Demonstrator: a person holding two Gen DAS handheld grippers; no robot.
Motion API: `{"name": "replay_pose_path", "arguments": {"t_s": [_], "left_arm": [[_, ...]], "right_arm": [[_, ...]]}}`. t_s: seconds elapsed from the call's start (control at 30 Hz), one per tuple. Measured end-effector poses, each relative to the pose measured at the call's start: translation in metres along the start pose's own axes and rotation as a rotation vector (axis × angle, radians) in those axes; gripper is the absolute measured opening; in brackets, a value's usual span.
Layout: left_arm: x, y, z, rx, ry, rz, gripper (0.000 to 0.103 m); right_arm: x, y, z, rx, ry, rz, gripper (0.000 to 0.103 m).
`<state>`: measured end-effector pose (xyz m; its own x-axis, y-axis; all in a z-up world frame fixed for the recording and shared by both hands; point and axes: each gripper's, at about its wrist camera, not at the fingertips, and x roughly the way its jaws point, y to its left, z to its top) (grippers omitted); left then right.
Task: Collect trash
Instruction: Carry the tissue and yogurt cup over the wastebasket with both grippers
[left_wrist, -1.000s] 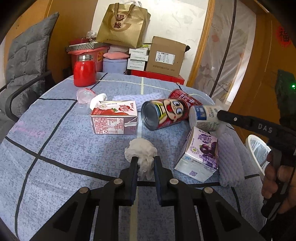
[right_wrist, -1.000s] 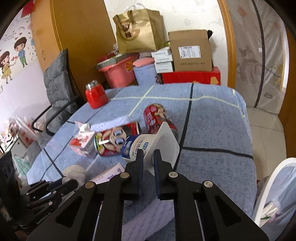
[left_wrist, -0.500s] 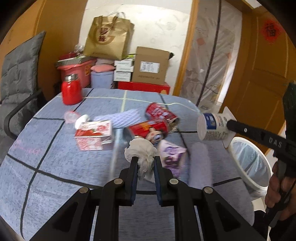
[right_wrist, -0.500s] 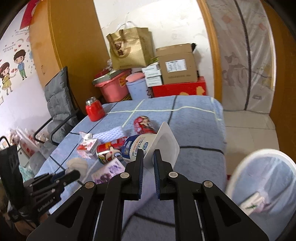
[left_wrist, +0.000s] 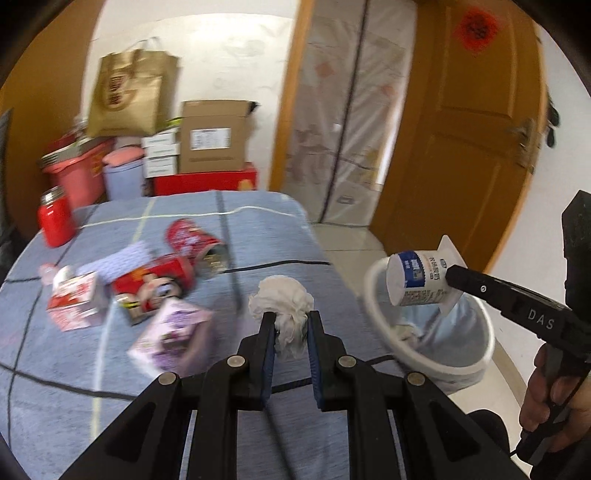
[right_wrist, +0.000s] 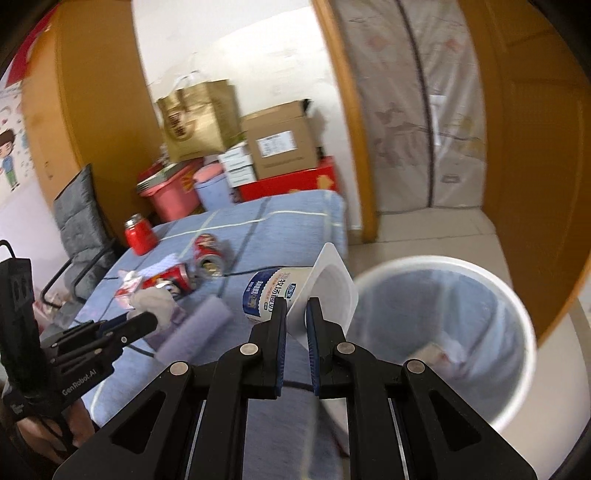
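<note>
My left gripper (left_wrist: 290, 319) is shut on a crumpled white tissue (left_wrist: 282, 301) and holds it above the table's right edge. My right gripper (right_wrist: 295, 308) is shut on the rim of a white and blue yogurt cup (right_wrist: 280, 291), held in the air beside the white trash bin (right_wrist: 517, 325). The cup (left_wrist: 417, 282) also shows in the left wrist view, over the near rim of the bin (left_wrist: 373, 295). The bin holds some white trash (right_wrist: 443, 354).
On the blue cloth table (left_wrist: 55, 362) lie two red cans (left_wrist: 155, 284), a red and white carton (left_wrist: 74, 299), a purple carton (left_wrist: 173, 336) and a red jar (left_wrist: 55, 219). Boxes, a paper bag (left_wrist: 129, 94) and tubs stand behind. A wooden door (left_wrist: 461, 129) is right.
Both grippers have swung right, away from the table's middle toward the bin, each still holding its item. The bin is now large in the right wrist view.
</note>
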<state>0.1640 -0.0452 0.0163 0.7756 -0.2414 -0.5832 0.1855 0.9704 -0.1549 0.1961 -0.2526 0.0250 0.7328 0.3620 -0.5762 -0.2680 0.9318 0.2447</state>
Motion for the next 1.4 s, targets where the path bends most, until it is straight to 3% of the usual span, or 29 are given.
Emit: {"name": "replay_pose_path", "arguments": {"t_s": [0.47,0.93,1.07,1.13,1.2,1.4], "left_arm": [[0.057,-0.081,0.011,0.104,0.057,-0.155,0.017],[0.110,-0.120,0.008,0.144,0.136,-0.243,0.018],[0.116,-0.123,0.006,0.143,0.142,-0.250,0.025],[0.115,-0.122,0.006,0.143,0.137,-0.247,0.036],[0.115,-0.121,0.006,0.134,0.135,-0.251,0.041],[0.108,-0.114,0.008,0.112,0.120,-0.246,0.041]], "right_arm": [[-0.021,-0.079,-0.018,0.119,0.011,-0.111,0.011],[-0.006,-0.116,-0.030,0.179,0.079,-0.149,0.012],[-0.004,-0.119,-0.031,0.175,0.088,-0.160,0.013],[-0.004,-0.119,-0.032,0.175,0.091,-0.166,0.020],[-0.004,-0.120,-0.031,0.176,0.089,-0.166,0.027],[-0.011,-0.117,-0.029,0.170,0.073,-0.169,0.028]]}}
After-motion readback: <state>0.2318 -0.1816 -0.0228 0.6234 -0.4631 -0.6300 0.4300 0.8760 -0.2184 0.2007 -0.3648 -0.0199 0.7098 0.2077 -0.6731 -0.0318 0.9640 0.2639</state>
